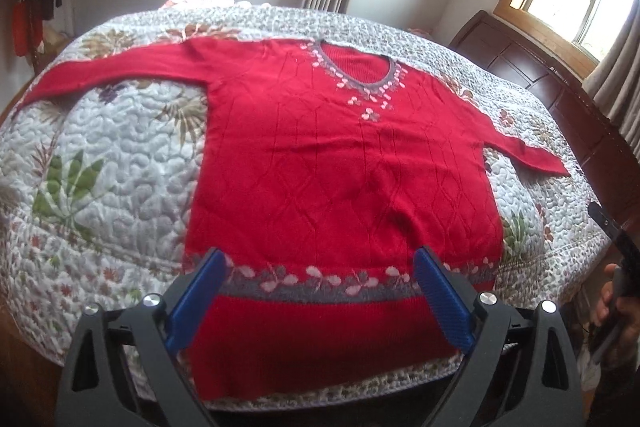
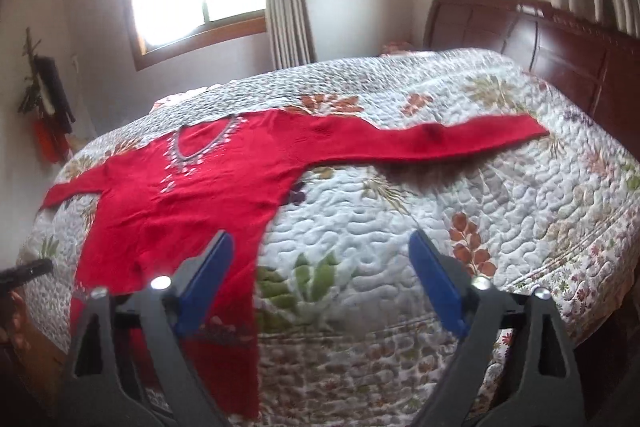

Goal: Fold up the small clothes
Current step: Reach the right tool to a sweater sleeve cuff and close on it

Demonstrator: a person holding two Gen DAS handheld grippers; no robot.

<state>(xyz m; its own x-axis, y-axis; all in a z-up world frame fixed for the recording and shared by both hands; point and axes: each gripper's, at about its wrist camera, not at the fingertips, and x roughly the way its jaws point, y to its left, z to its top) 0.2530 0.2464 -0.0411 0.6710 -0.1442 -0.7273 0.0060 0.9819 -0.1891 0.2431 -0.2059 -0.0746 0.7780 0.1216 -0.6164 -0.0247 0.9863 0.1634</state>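
Red sweater (image 1: 340, 155) spread flat, front up, on the quilted bed (image 1: 120, 155), both sleeves extended sideways, presumably so the fold lines are accessible; hem hangs at the near edge. Left gripper (image 1: 320, 279) poised above the hem band, jaws apart, empty; right gripper (image 2: 320, 267) likewise apart, empty, over the quilt beside the sweater's side edge.

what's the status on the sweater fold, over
Left gripper open, jaws above the hem. Right gripper open, empty, over the quilt. Red knit sweater with grey flowered trim flat, unfolded, sleeves spread on the floral quilted bedspread. Nothing in the way.
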